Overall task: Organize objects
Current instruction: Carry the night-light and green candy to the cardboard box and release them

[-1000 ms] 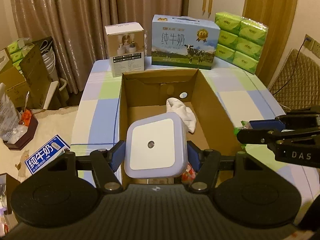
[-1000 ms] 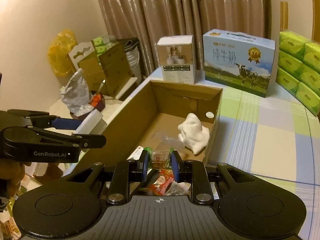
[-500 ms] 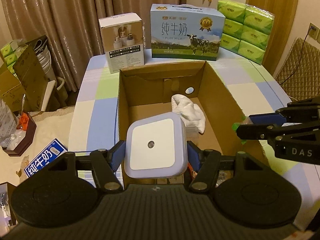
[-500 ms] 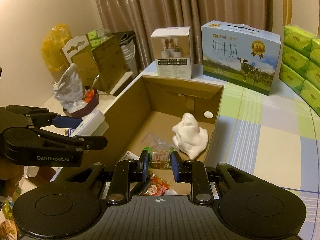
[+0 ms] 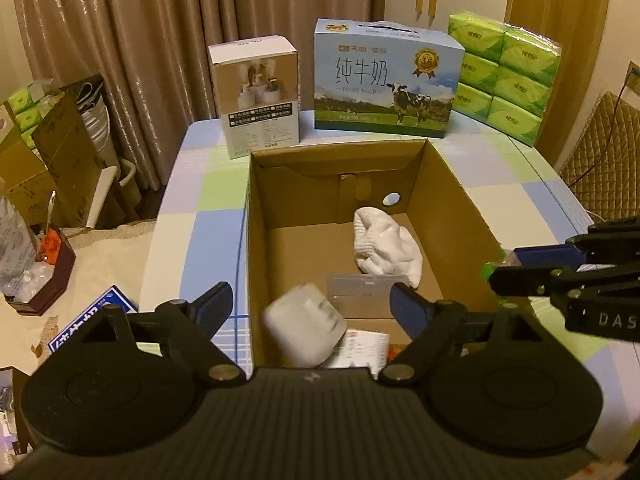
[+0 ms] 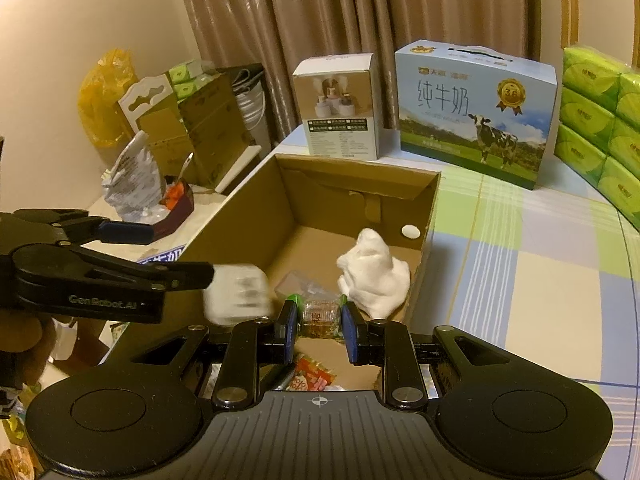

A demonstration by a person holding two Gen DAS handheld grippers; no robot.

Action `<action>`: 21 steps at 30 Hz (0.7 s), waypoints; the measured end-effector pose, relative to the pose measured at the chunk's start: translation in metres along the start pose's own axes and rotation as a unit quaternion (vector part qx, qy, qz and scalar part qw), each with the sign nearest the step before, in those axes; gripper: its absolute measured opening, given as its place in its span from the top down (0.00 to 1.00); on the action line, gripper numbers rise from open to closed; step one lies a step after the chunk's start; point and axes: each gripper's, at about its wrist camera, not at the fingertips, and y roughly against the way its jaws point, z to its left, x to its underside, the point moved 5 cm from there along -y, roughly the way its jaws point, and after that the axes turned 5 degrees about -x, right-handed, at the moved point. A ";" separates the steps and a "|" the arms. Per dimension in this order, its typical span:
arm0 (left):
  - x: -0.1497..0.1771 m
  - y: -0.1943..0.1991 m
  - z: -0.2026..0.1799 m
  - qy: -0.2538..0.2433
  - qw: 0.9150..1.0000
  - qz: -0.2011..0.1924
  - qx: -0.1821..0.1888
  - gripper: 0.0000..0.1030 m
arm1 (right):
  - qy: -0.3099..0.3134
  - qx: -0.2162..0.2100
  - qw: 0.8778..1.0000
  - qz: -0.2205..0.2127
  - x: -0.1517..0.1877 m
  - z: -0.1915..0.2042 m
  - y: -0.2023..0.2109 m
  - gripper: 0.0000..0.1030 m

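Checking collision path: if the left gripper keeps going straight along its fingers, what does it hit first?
Likely the blurred white night light, loose between the open left gripper fingers and seemingly dropping. Past it, the line runs down into the cardboard box, toward the clear plastic case on its floor. Depth is uncertain.

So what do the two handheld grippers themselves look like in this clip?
Both are matte black plastic with a ribbed body, two round discs and silver pivot screws. The left gripper has blue-padded fingers and white "GenRobot.AI" lettering on its side; the right gripper has the same blue pads and reads "DAS". No cables or sleeves show.
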 end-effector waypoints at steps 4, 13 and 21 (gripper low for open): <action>0.003 0.005 0.005 0.006 1.000 -0.003 -0.005 0.20 | -0.005 -0.004 1.000 0.000 0.001 -0.001 0.000 0.79; 0.005 0.017 0.013 0.012 1.000 -0.010 -0.005 0.20 | -0.013 -0.021 1.000 -0.016 -0.005 0.005 -0.001 0.79; 0.015 0.022 0.021 0.025 1.000 -0.011 -0.006 0.20 | -0.034 -0.034 0.997 -0.068 -0.014 -0.006 0.012 0.28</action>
